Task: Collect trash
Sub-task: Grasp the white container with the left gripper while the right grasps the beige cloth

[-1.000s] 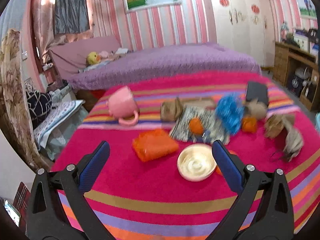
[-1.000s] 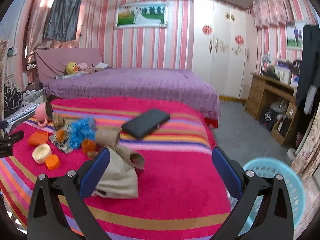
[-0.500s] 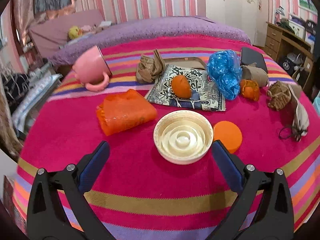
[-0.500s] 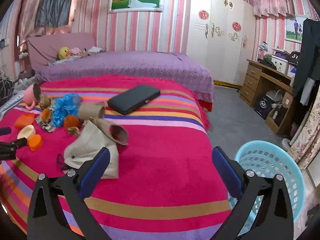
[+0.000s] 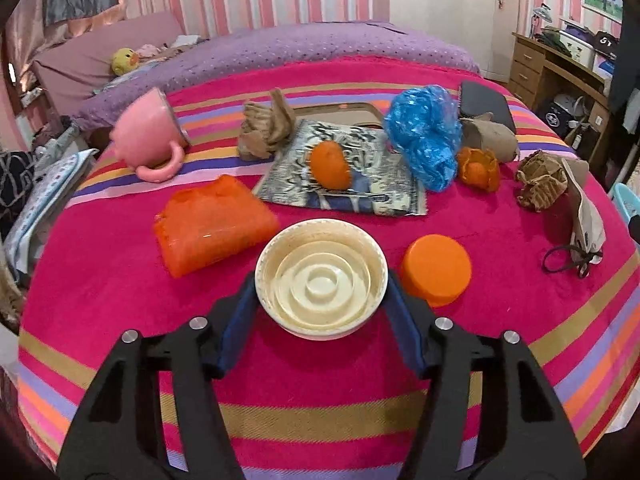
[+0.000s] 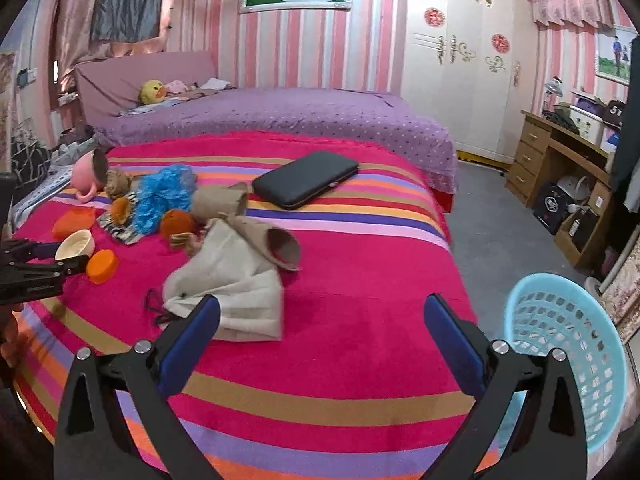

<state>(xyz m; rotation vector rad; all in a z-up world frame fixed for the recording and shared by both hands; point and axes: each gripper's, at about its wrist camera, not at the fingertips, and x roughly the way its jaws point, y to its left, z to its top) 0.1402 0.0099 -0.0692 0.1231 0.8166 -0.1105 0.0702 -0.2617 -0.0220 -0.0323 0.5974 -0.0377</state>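
Left wrist view: left gripper [image 5: 321, 305], wide apart a second ago, is closing around the cream round plastic lid [image 5: 321, 278] on the striped blanket [image 5: 320, 412], pads touching its rim; pickup begins.

Black handheld tongs with blue pads

The left tongs [image 5: 321, 300] and right tongs [image 6: 322, 322] share one build: matte black angular plastic arms with triangular cut-outs, two round silver screw heads on each arm, and long flat fingers [image 5: 236, 328] faced with dark blue pads.
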